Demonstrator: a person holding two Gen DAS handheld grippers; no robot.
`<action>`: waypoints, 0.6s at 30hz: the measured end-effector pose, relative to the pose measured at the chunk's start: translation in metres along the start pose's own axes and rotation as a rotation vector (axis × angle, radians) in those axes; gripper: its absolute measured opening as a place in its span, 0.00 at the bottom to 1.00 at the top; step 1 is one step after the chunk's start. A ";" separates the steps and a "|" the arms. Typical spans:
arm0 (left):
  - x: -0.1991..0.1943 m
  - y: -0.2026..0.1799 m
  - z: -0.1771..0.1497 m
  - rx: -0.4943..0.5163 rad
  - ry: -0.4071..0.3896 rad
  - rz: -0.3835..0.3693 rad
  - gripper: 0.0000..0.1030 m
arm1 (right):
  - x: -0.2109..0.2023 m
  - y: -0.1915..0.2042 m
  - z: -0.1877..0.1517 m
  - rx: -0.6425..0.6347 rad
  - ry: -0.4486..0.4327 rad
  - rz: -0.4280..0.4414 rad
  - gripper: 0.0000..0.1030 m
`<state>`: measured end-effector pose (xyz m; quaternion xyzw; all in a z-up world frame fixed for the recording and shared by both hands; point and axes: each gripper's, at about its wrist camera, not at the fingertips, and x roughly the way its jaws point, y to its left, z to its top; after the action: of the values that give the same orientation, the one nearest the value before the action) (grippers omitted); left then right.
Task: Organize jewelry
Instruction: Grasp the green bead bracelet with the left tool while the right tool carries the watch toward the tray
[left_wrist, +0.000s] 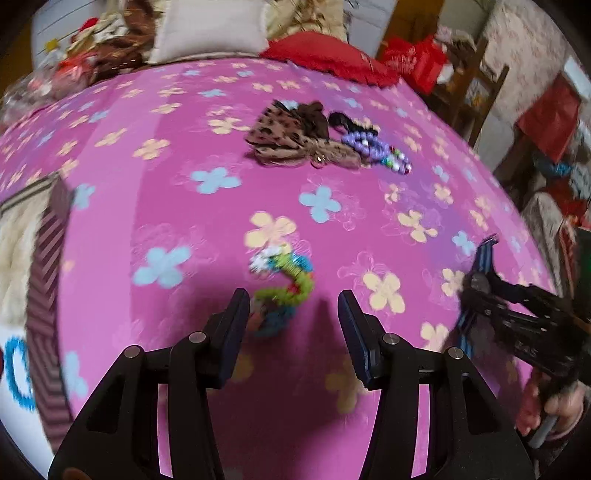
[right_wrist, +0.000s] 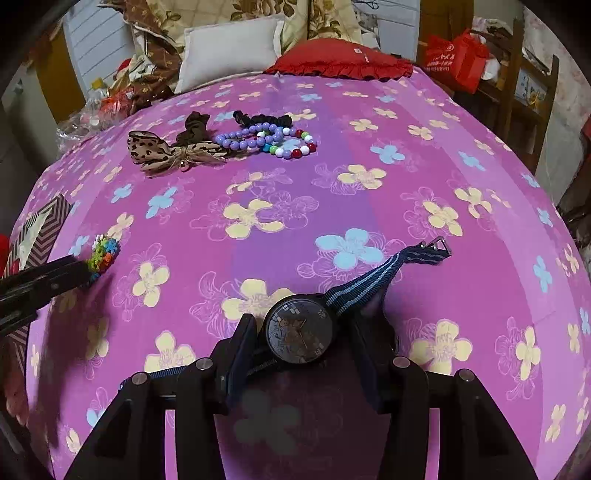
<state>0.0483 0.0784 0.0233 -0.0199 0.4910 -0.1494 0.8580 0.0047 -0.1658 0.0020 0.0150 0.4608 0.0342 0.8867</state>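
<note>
The right gripper (right_wrist: 303, 339) clamped a black round-faced wristwatch (right_wrist: 300, 329) with a blue striped strap. The left gripper (left_wrist: 293, 314) stood spread, released, over a fuzzy green-and-blue bracelet (left_wrist: 286, 286) on the pink flowered bedsheet (left_wrist: 184, 206).

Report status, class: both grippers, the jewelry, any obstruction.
Left gripper open above colourful bracelet. Right gripper shut on watch, strap trailing. Bead bracelets and leopard bow far side; nothing blocking.
</note>
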 end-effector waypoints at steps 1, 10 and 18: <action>0.006 -0.002 0.002 0.008 0.014 0.010 0.48 | -0.001 -0.001 0.000 0.004 -0.002 0.004 0.47; 0.004 -0.016 0.002 0.037 0.015 0.034 0.16 | -0.003 -0.006 0.000 0.048 0.004 0.060 0.45; -0.094 0.019 -0.018 -0.101 -0.178 -0.092 0.16 | -0.027 0.005 0.003 0.067 -0.017 0.111 0.45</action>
<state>-0.0064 0.1247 0.0892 -0.0990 0.4184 -0.1615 0.8883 -0.0083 -0.1627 0.0257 0.0705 0.4527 0.0678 0.8863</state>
